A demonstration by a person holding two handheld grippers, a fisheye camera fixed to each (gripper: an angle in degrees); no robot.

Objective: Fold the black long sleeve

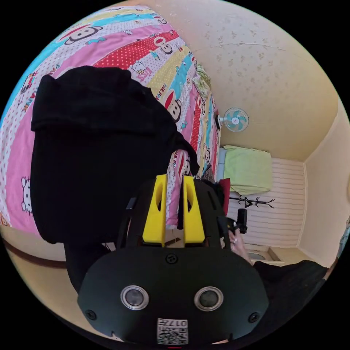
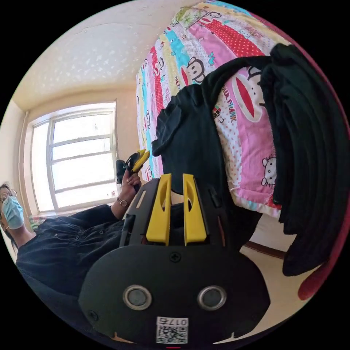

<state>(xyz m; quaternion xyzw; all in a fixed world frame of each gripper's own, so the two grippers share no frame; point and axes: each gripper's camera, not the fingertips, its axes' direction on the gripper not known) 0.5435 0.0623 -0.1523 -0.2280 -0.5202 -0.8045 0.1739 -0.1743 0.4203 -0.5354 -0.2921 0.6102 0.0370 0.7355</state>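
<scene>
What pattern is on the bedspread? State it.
Bright stripes of pink, red dotted, yellow and blue with cartoon monkeys and cats on the bedspread; clearest in the left gripper view.

Black long-sleeve garment: matt knit cloth, soft, absorbs light, fine ribbed texture visible in the folds hanging over the bed edge.
Patchwork cartoon-print quilt under the garment: woven cotton-like cloth, matt, stitched seams between strips.
Left hand-held gripper: yellow jaws of smooth, slightly glossy plastic; black body matt plastic with screws and two shiny round lenses.
Right hand-held gripper: same finish.
Floor beside the quilt: smooth, pale, faint sheen.
</scene>
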